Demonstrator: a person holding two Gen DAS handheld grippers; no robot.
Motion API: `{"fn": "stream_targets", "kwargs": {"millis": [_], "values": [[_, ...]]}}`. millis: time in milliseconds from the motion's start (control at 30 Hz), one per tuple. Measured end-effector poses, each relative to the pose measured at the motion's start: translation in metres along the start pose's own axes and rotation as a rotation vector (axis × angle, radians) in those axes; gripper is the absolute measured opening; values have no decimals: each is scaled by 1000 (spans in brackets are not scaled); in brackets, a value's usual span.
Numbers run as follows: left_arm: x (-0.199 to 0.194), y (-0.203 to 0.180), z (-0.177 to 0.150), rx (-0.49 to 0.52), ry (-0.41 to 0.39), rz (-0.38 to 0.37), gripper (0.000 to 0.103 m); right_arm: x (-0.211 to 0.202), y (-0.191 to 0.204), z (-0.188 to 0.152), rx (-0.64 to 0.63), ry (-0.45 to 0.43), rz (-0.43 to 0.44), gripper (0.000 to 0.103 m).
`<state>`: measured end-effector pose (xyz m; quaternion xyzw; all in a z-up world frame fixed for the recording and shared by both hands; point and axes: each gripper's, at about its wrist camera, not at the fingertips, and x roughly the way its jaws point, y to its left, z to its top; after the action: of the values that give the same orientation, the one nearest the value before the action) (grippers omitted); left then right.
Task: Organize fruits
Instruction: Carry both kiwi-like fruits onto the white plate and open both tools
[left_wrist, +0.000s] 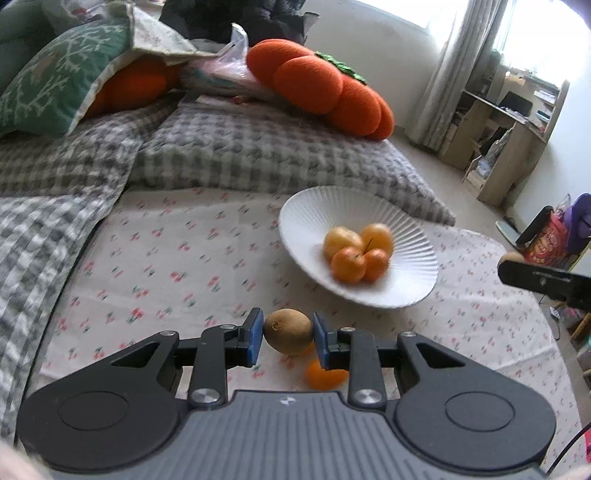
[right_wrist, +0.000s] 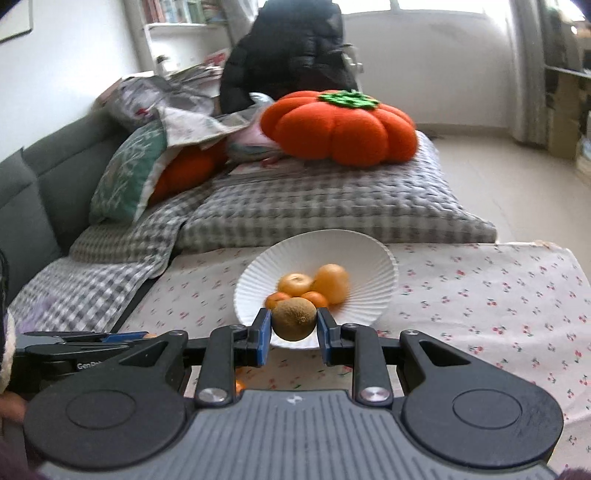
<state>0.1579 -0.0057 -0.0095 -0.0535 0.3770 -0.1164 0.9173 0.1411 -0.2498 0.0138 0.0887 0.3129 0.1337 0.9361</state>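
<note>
A white ribbed bowl (left_wrist: 402, 225) on the cherry-print cloth holds several orange fruits (left_wrist: 354, 253). My left gripper (left_wrist: 288, 338) is shut on a brown kiwi (left_wrist: 288, 332), held low over the cloth, near and left of the bowl. A small orange (left_wrist: 323, 374) lies on the cloth under it. My right gripper (right_wrist: 294, 326) is shut on another kiwi (right_wrist: 294, 319), held in front of the bowl's near rim (right_wrist: 373, 266), with the fruits (right_wrist: 314, 284) just beyond. The right gripper also shows at the right edge of the left wrist view (left_wrist: 517, 267).
A grey checked quilt (left_wrist: 240, 147) and an orange pumpkin cushion (left_wrist: 317, 85) lie behind the bowl. A green patterned pillow (left_wrist: 55, 81) is at the far left. The cherry-print cloth (left_wrist: 166, 258) spreads around the bowl. The left gripper shows at the left of the right wrist view (right_wrist: 110, 338).
</note>
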Motion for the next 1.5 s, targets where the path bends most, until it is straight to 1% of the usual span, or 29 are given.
{"fn": "stream_targets", "kwargs": {"millis": [100,267,400,600,667,733,900,1133,1167,1300,1500], "values": [[7,-9,12,11,-12,-12,22,5,-9,4,34,5,-6,24],[23,-19,28,4,-8,-44,22,17,-22,9,76,25,-6,24],[44,-24,43,-14,-7,-68,22,39,-29,8,104,61,6,24],[79,-29,56,-48,13,-104,22,69,-34,6,71,89,-4,24],[88,-28,57,-55,15,-104,22,77,-35,4,52,101,-3,24],[97,-26,57,-66,28,-106,22,85,-34,1,24,117,15,24],[114,-16,56,-114,48,-129,22,96,-34,-1,-25,117,11,24],[125,-10,55,-117,48,-138,22,113,-37,-4,-47,131,5,24],[126,-9,55,-119,49,-141,22,115,-38,-5,-38,132,4,26],[126,-7,54,-117,49,-145,23,115,-47,-4,35,131,36,28],[118,-5,52,-121,47,-164,24,107,-50,1,95,113,30,28]]}}
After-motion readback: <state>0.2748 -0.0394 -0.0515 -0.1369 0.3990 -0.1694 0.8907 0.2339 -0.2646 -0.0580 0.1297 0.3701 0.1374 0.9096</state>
